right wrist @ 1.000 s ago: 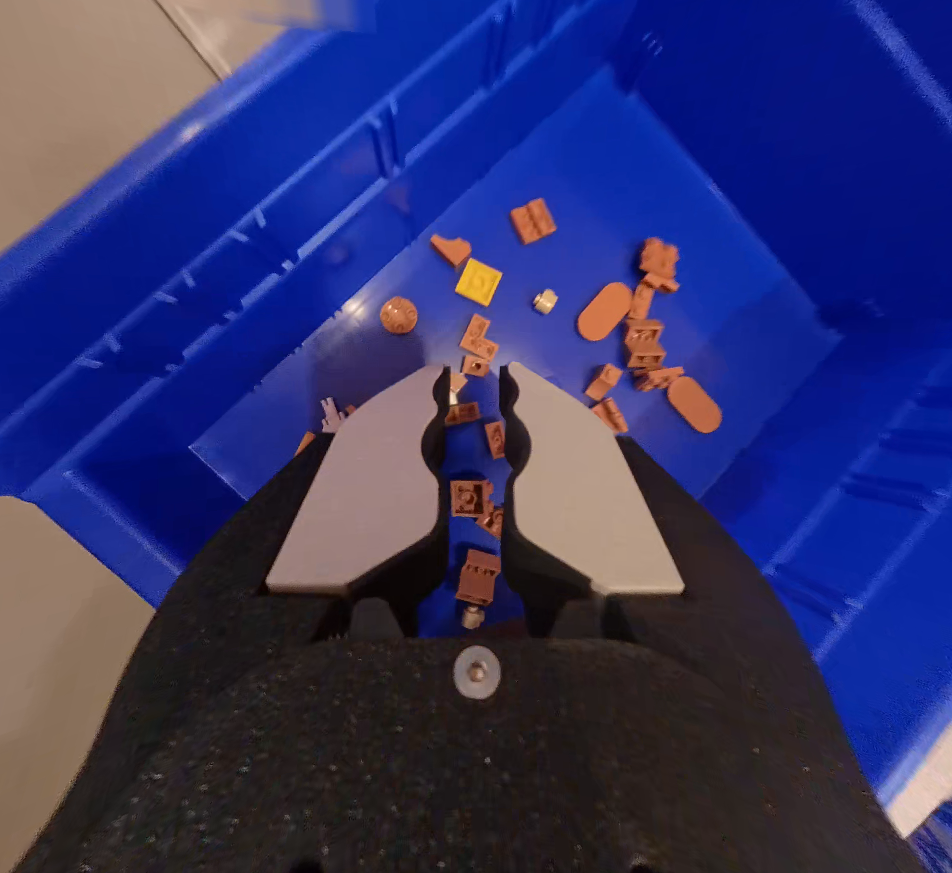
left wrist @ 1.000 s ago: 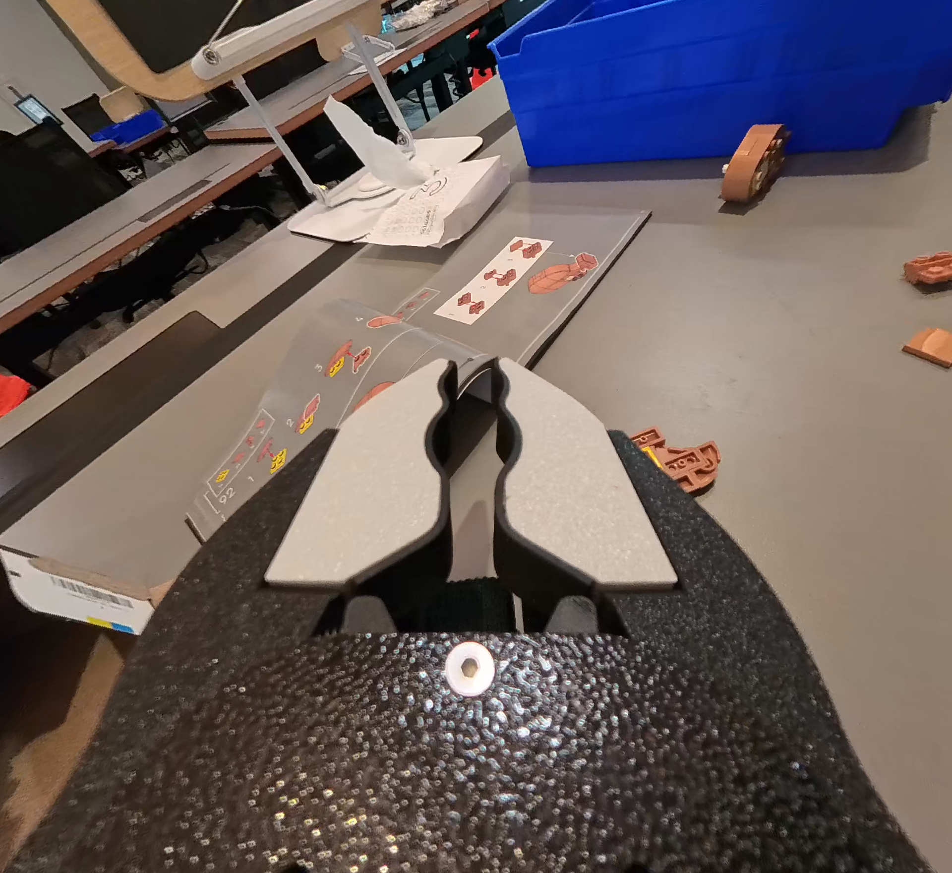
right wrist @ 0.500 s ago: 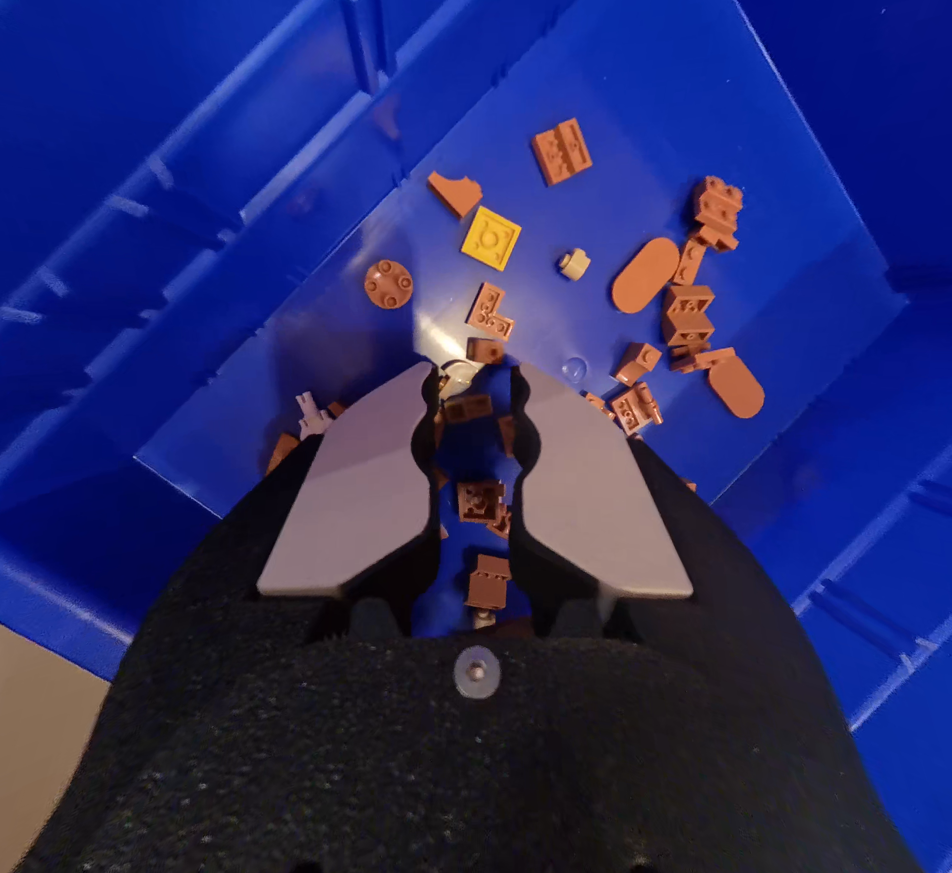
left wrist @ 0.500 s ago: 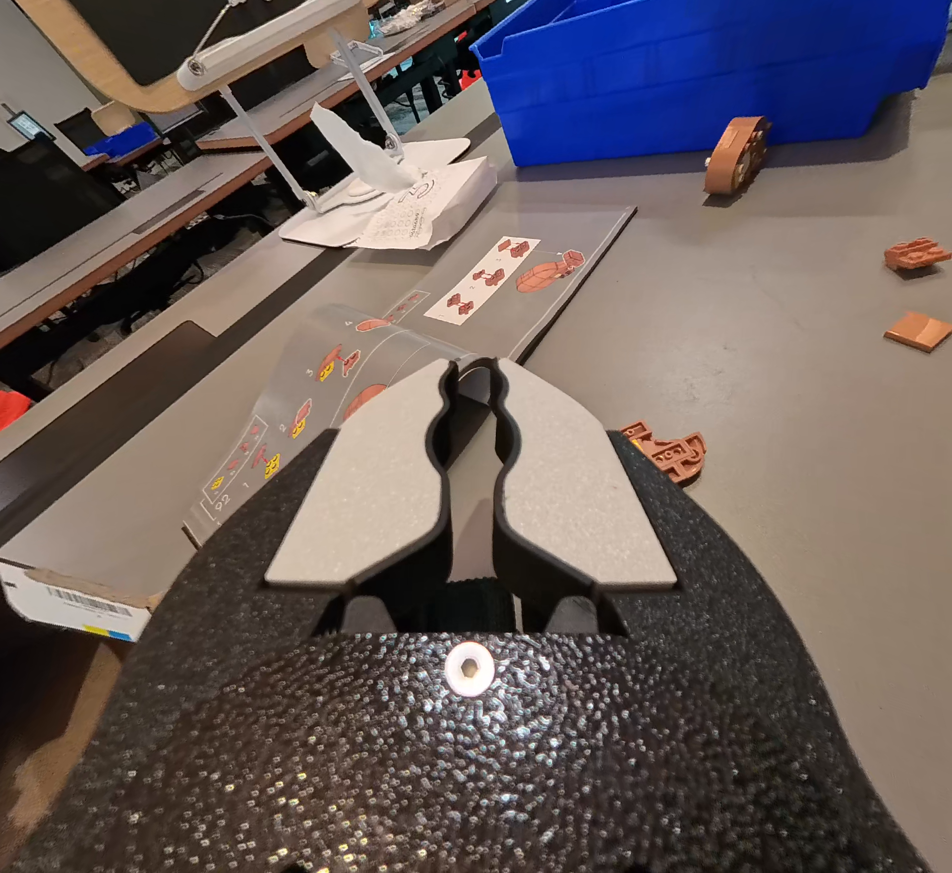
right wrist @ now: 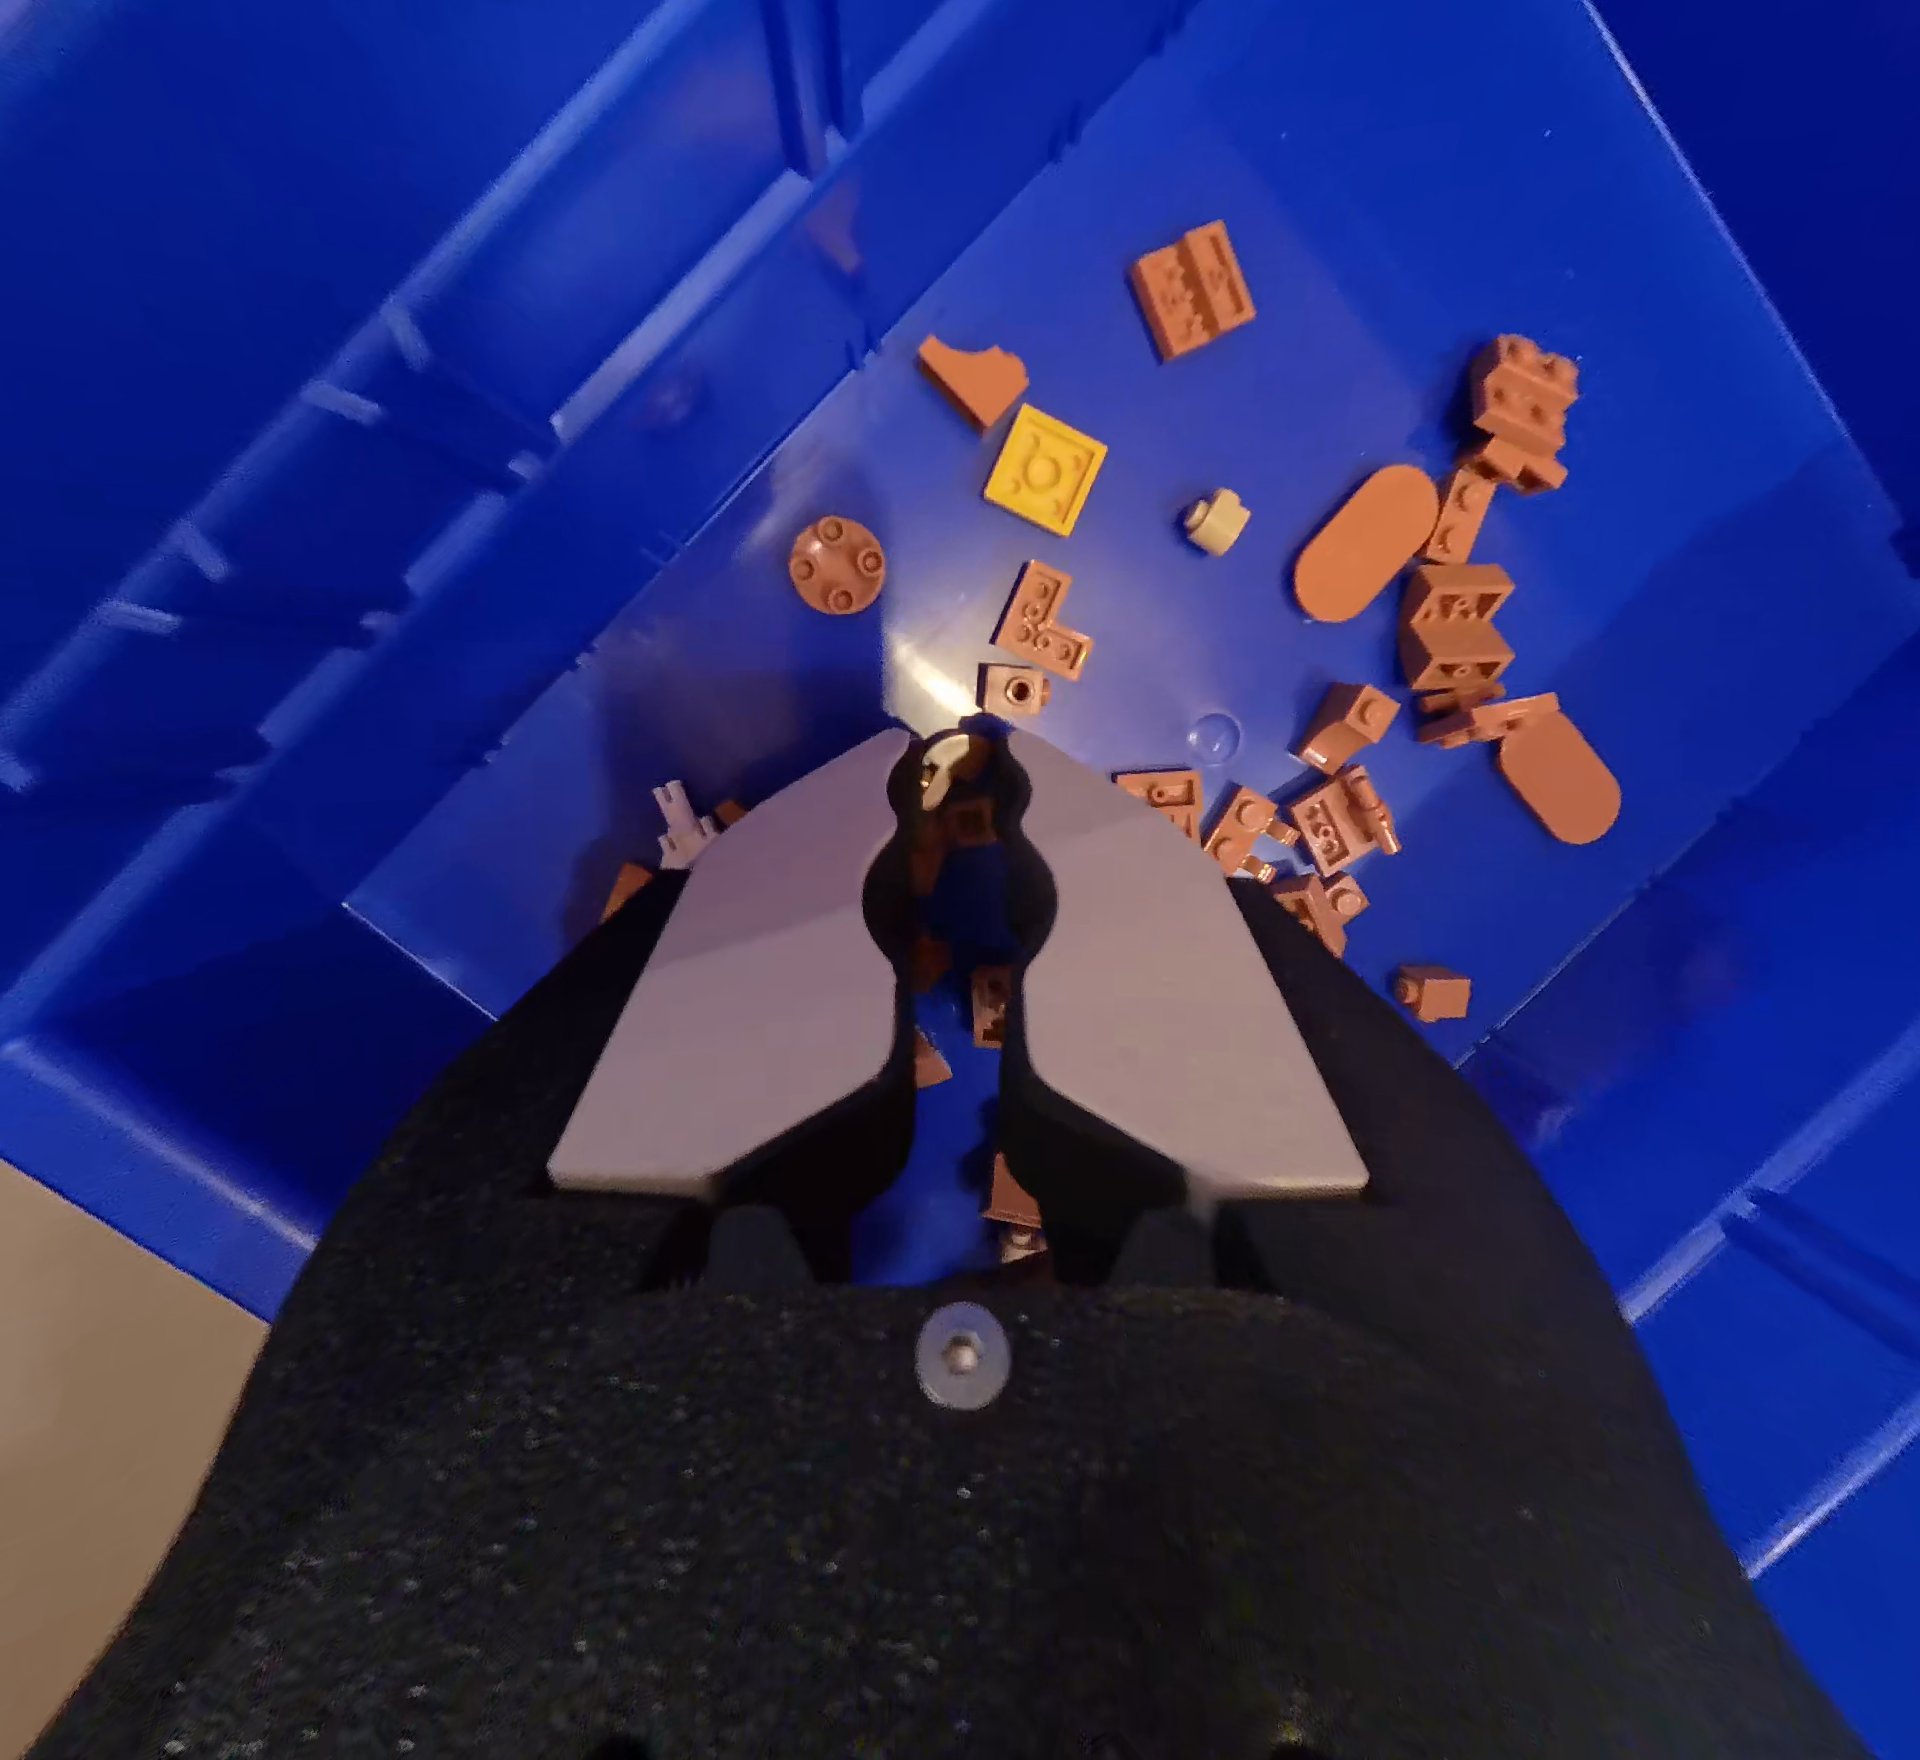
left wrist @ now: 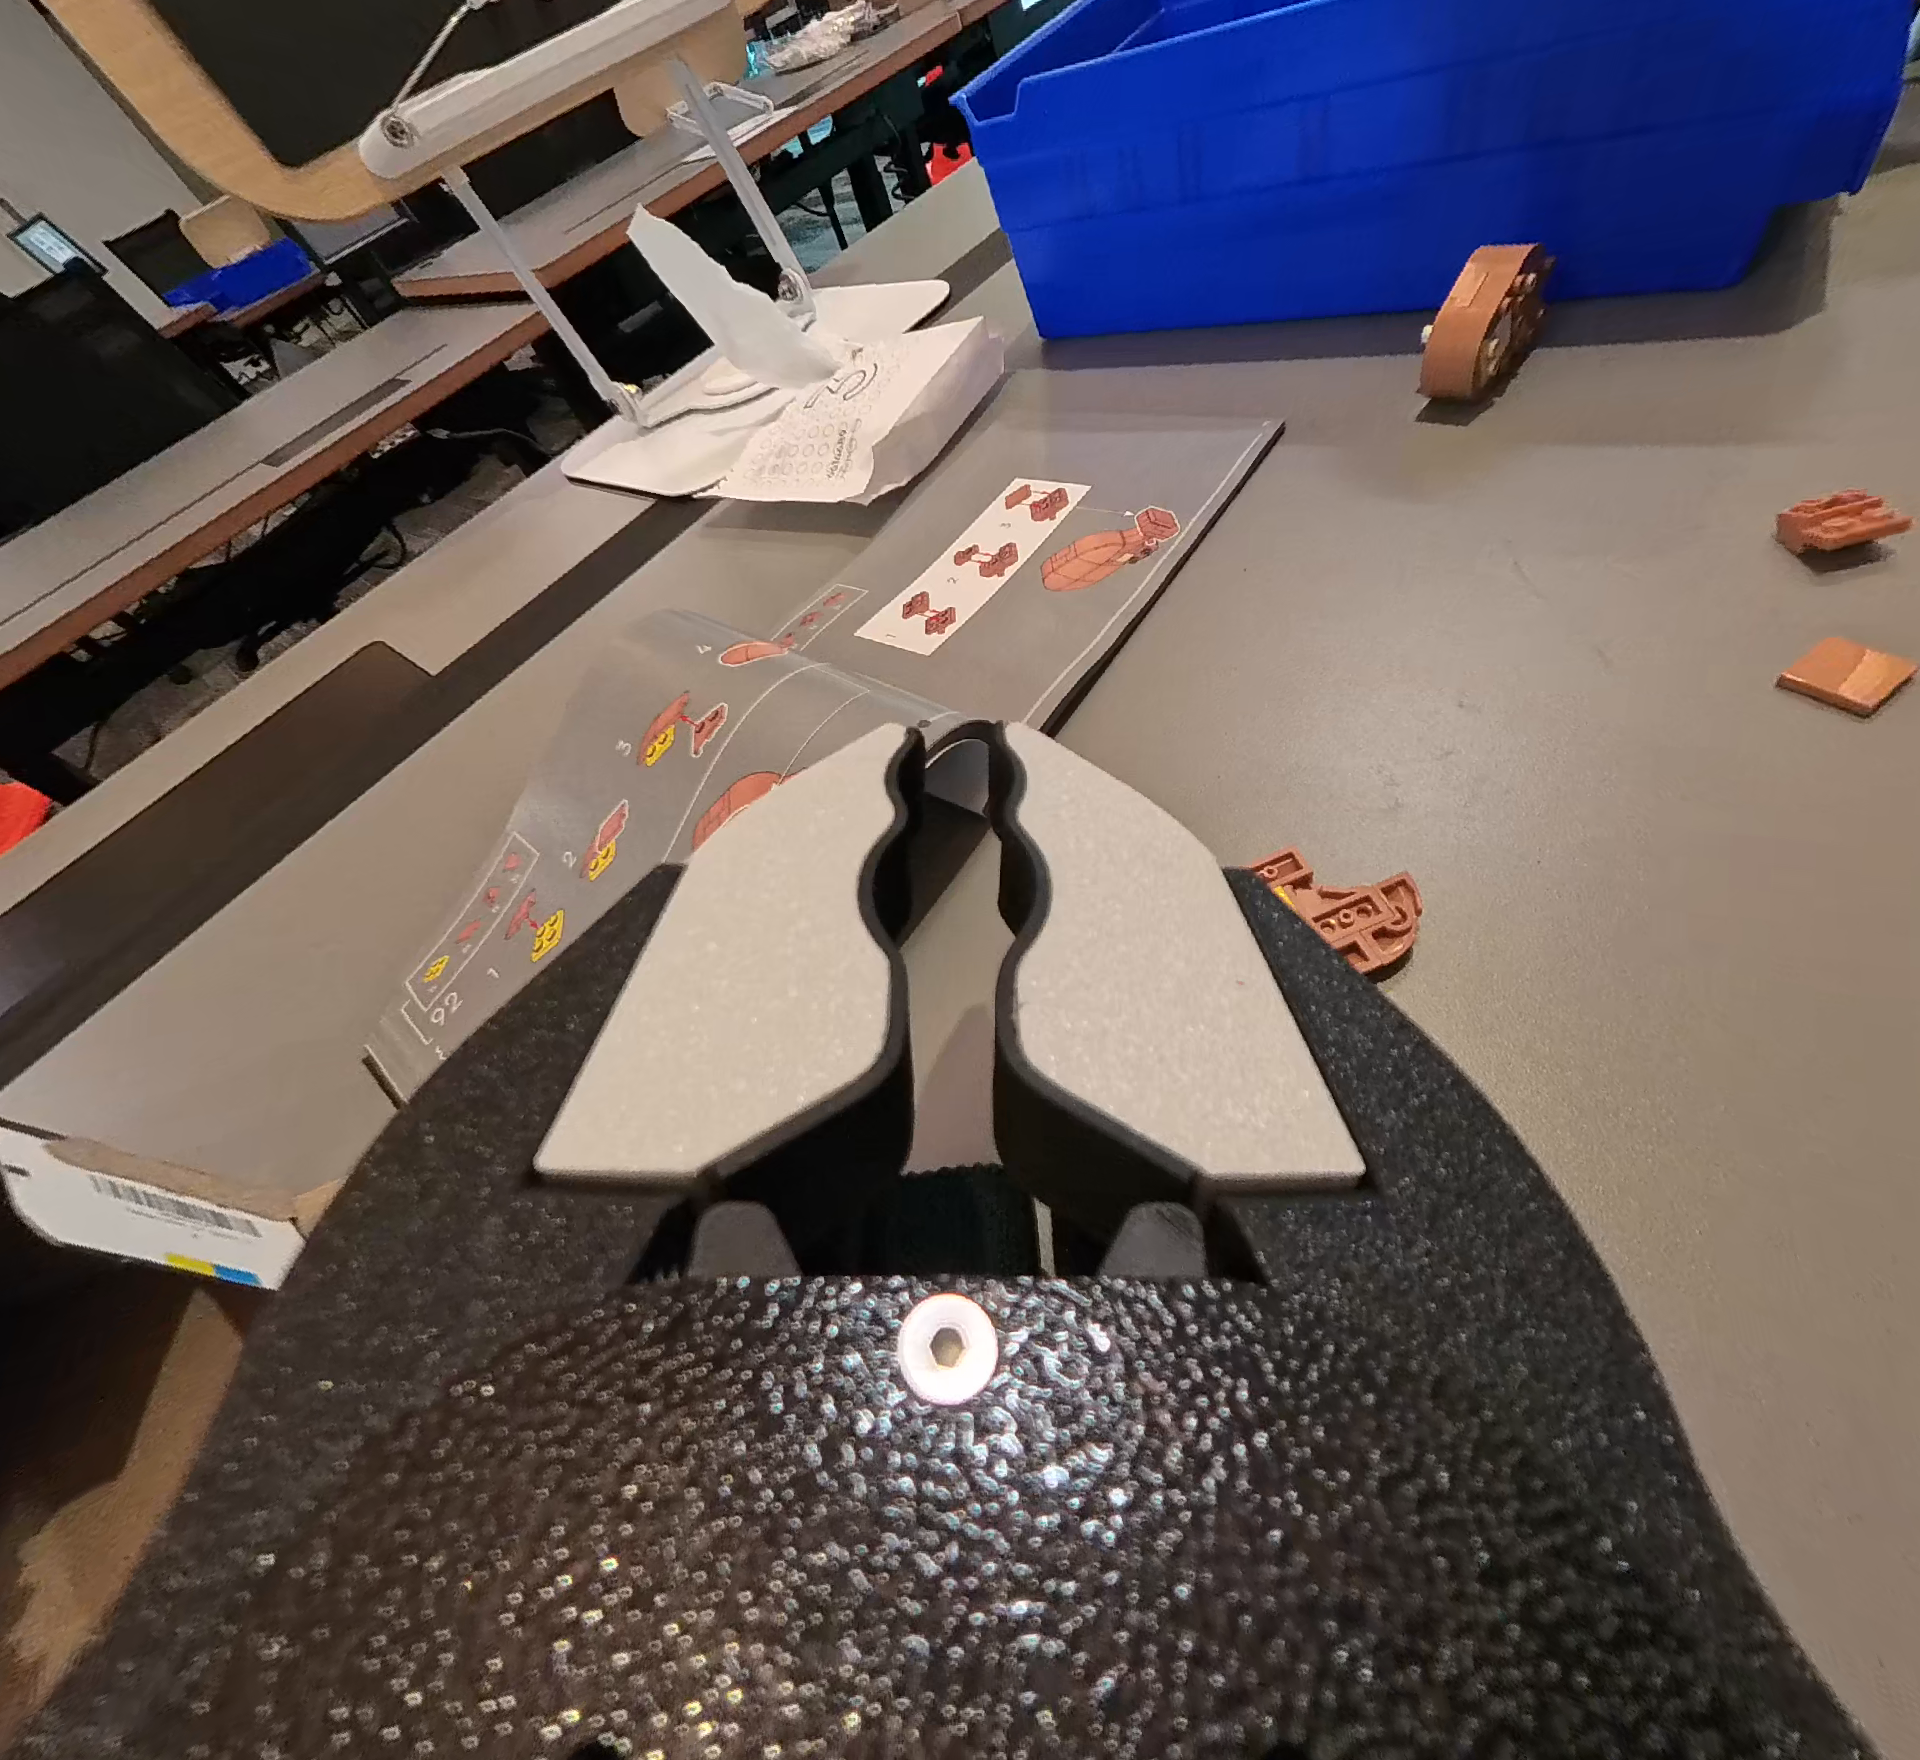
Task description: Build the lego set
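In the right wrist view my right gripper (right wrist: 961, 749) reaches down into a blue bin (right wrist: 520, 360) of loose lego parts. Its fingertips are closed on a small cream and brown piece (right wrist: 948, 765) on the bin floor. A brown L-shaped plate (right wrist: 1044, 624) and a small brown stud piece (right wrist: 1013, 690) lie just beyond the tips. In the left wrist view my left gripper (left wrist: 956, 734) hovers over the open instruction booklet (left wrist: 1039, 557), its jaws a little apart with nothing between the pads. A brown part-built piece (left wrist: 1340, 921) lies just right of it.
The bin also holds a yellow square plate (right wrist: 1044, 469), a round brown plate (right wrist: 836, 564) and several brown parts at the right. On the grey table (left wrist: 1455, 879) are a brown rounded assembly (left wrist: 1481, 323), a brown tile (left wrist: 1844, 676), the blue bin (left wrist: 1403, 152) and a white stand (left wrist: 665, 422). The grippers' ends are close to 35 cm from one another.
My right gripper went deeper into the bin, opened wider, then closed on the small piece at its tips. My left gripper drifted slightly and stayed open.
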Available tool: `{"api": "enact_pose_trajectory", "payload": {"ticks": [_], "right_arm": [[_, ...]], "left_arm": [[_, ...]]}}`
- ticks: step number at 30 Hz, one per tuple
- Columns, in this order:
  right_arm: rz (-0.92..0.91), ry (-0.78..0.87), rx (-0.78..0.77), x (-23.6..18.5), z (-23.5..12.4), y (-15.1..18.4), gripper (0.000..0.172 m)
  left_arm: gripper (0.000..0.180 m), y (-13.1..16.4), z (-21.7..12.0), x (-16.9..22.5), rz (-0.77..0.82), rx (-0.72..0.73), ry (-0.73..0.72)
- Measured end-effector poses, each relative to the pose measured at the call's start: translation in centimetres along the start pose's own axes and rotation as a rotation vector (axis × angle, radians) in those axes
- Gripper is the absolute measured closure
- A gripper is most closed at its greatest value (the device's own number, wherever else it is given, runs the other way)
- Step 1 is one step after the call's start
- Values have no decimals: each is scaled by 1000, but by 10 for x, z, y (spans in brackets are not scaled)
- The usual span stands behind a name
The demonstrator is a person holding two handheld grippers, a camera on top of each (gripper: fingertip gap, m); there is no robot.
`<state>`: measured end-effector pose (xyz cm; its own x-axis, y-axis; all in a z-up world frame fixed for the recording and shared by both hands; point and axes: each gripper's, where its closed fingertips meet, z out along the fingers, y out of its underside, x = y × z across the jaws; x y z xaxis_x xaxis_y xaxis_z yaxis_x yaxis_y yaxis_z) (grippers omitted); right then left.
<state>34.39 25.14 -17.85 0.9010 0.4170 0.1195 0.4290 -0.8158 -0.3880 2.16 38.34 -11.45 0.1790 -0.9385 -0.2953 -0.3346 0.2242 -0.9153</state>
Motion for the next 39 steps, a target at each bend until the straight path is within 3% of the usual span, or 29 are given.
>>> {"api": "enact_pose_trajectory", "payload": {"ticks": [2, 4, 8, 10, 13, 16, 20, 24, 34, 39], "right_arm": [[7, -1, 27, 1, -4, -3, 160], [30, -47, 173, -4, -25, -22, 160], [5, -230, 594, -46, -114, -78, 160], [-64, -290, 668, -85, -140, -94, 160], [-218, -264, 567, -144, -130, -100, 160], [-348, -172, 376, -181, -89, -90, 160], [-434, -3, 139, -181, -28, -64, 160], [-456, 22, 45, -178, -4, -45, 160], [-394, -66, 137, -183, -11, -43, 151], [-356, -236, 371, -194, -68, -63, 148]], "left_arm": [[170, 0, 0, 0, -1, 0, 1], [170, 0, -1, 0, 1, 1, 1], [170, 1, 0, 1, 4, -4, 0], [170, 1, 1, 0, 7, -9, -3], [170, 1, 1, 0, 9, -12, -10], [170, 1, 1, -2, 6, -9, -18], [170, 0, -1, -5, -1, 1, -38], [170, 2, -2, -9, -4, -4, -58], [170, 4, -1, -15, -25, -18, -87], [170, 5, 0, -17, -21, -31, -101]]}}
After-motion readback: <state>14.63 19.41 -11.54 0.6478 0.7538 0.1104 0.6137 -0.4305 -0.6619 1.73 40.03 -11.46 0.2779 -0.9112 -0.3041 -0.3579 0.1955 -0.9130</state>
